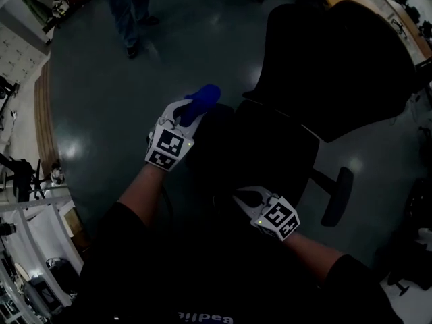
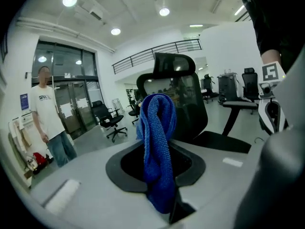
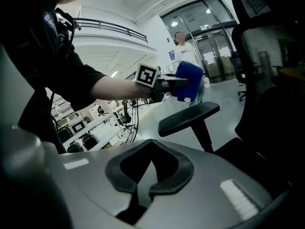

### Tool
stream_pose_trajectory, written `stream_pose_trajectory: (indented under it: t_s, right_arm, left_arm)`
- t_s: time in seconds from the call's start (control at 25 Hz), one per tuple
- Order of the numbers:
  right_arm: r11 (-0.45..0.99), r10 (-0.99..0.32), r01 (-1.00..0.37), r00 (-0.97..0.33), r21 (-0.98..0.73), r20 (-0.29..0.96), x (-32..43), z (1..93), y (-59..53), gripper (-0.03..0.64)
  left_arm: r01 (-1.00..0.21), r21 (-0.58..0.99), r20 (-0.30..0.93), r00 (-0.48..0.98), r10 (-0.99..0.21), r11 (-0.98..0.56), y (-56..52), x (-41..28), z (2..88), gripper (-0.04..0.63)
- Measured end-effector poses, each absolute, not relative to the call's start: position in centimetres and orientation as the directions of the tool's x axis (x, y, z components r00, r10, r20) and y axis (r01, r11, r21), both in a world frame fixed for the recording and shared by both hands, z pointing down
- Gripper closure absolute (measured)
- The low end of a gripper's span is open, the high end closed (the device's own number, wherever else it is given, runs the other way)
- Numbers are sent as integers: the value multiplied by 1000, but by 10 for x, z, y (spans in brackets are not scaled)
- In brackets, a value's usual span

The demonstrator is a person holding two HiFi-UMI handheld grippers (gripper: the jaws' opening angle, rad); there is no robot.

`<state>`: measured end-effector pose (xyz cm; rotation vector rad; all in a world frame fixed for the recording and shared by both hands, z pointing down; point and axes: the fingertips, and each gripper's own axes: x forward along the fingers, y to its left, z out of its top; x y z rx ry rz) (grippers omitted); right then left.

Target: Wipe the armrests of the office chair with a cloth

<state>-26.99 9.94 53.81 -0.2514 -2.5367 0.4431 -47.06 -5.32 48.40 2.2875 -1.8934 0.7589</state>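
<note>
A black office chair [image 1: 337, 66] stands ahead of me, its seat [image 1: 270, 147] just in front. My left gripper [image 1: 192, 106] is shut on a blue knitted cloth [image 1: 202, 98], which stands up between its jaws [image 2: 157, 147]. In the right gripper view, that cloth [image 3: 188, 80] hovers just above the chair's left armrest [image 3: 188, 116], apart from it. The other armrest [image 1: 337, 194] lies to the right. My right gripper [image 1: 237, 194] is low by the seat's front edge, shut with nothing in it [image 3: 143, 185].
A person in a white shirt and jeans [image 2: 47, 118] stands on the grey floor [image 1: 101, 100] beyond the chair. Other office chairs [image 2: 107, 118] and desks stand further back. A shelf with clutter [image 1: 27, 248] is at my left.
</note>
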Motion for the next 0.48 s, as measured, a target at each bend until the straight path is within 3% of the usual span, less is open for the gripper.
stream_pose_trajectory:
  t_s: [0.48]
  right_arm:
    - [903,319,97,-805,-419,501,-306,576,115,614]
  left_arm:
    - [-841,-295,595,210,-776,-454,-112,-458,556,489]
